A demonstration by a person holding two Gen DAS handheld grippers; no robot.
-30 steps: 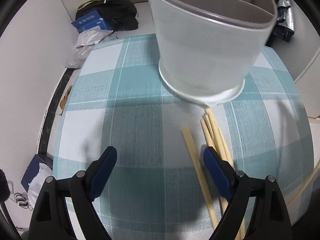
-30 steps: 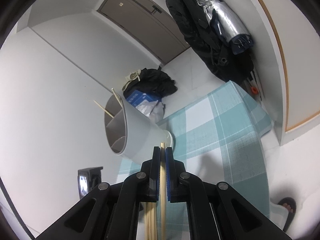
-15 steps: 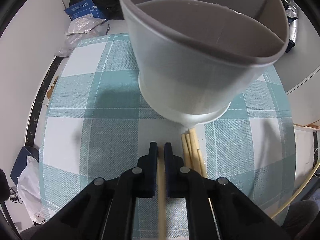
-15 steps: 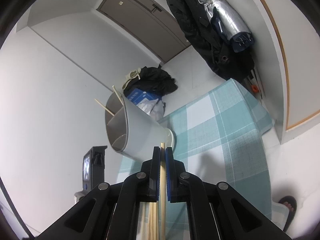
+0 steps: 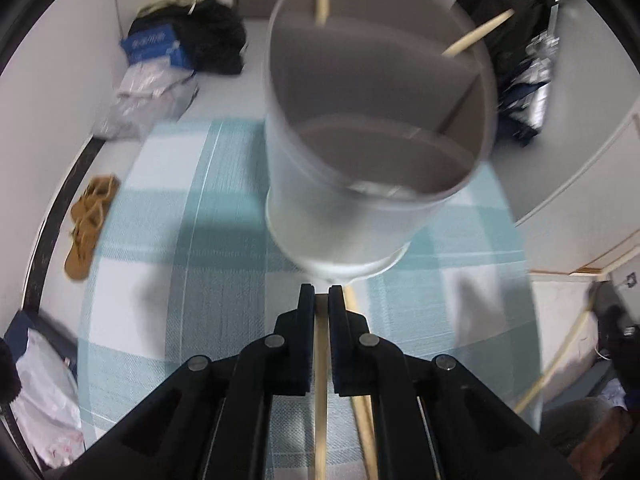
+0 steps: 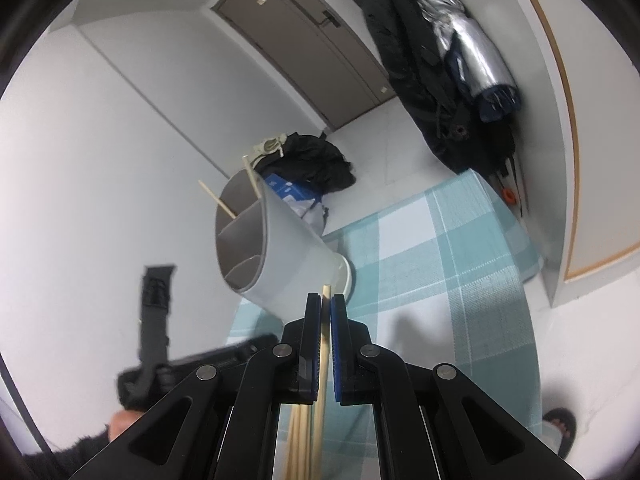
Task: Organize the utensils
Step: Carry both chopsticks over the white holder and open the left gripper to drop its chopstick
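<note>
My left claw [image 5: 321, 294] is pressed together on one chopstick [image 5: 320, 380], which runs back between the pads toward the camera. Just right of the jaws another loose chopstick [image 5: 362, 420] lies on the checked cloth [image 5: 168, 280]. Directly ahead, almost touching the tips, stands the grey divided holder [image 5: 360, 208], two sticks already leaning in its far compartments.

My right claw [image 6: 325, 300] pinches a chopstick too [image 6: 322, 344], its tip poking just past the pads. The holder [image 6: 288, 256] sits just ahead and left; more sticks [image 6: 298, 440] lie below the jaws.
</note>
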